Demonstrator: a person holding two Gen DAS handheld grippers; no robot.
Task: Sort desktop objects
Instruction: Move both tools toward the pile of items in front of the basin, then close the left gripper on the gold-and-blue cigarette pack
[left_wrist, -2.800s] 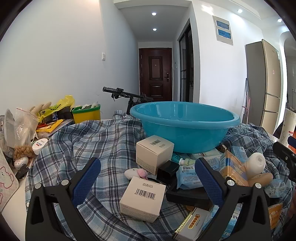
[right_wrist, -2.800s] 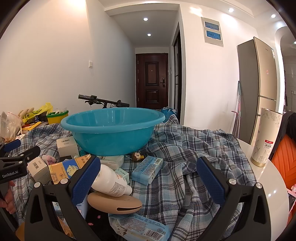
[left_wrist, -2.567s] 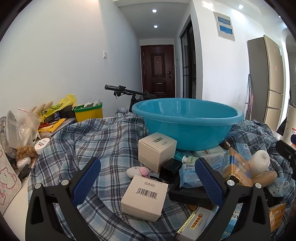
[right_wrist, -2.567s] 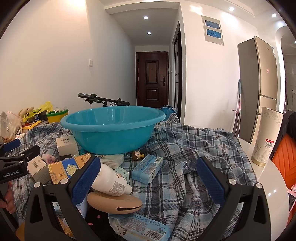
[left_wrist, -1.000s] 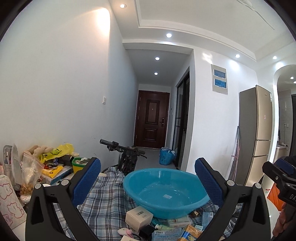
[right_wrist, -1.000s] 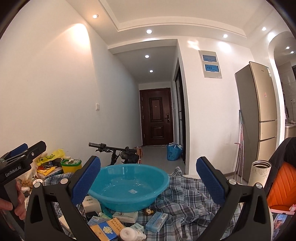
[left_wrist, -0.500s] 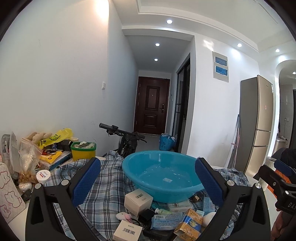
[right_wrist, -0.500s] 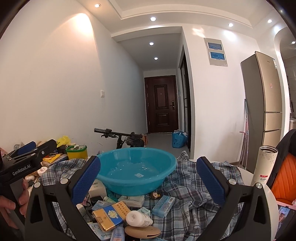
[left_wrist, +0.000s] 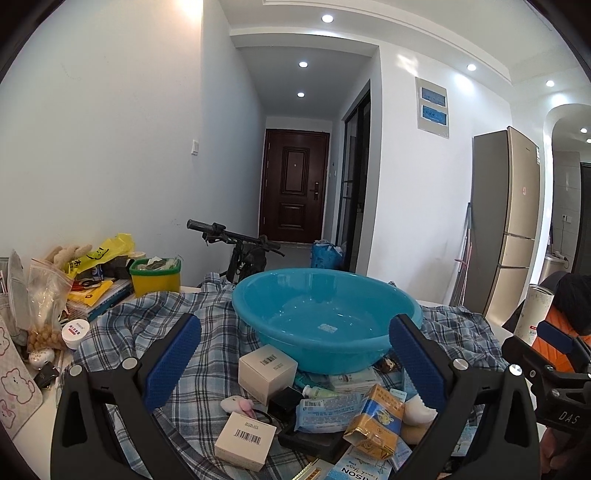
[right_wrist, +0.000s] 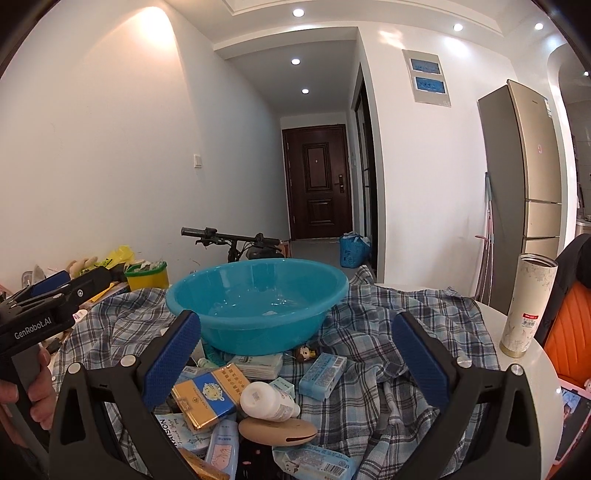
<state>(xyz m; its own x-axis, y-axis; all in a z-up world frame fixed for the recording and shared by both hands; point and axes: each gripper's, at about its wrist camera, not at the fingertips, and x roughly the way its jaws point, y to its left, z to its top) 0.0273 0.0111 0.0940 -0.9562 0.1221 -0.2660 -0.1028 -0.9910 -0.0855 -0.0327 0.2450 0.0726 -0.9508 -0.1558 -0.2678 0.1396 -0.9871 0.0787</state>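
Observation:
An empty blue basin (left_wrist: 325, 317) (right_wrist: 258, 299) sits on a plaid cloth (left_wrist: 147, 325) (right_wrist: 406, 332). In front of it lies a heap of small goods: two white boxes (left_wrist: 266, 372) (left_wrist: 245, 440), a yellow-blue carton (left_wrist: 376, 419) (right_wrist: 207, 395), a white bottle (right_wrist: 269, 402), a tan oval case (right_wrist: 277, 431) and a light blue pack (right_wrist: 323, 374). My left gripper (left_wrist: 293, 360) hovers open above the heap, holding nothing. My right gripper (right_wrist: 297, 356) is likewise open and empty above the heap's right side.
Bags, books and a yellow-green tub (left_wrist: 155, 277) crowd the table's left edge. A tall cream cylinder (right_wrist: 526, 304) stands on the bare white table at the right, beside an orange chair (right_wrist: 569, 332). A bike handlebar (left_wrist: 229, 234) sticks up behind the basin.
Both grippers rose high and tilted up from the heap, then dropped back and pitched down toward it. Their jaws stayed open. Nothing on the table moved.

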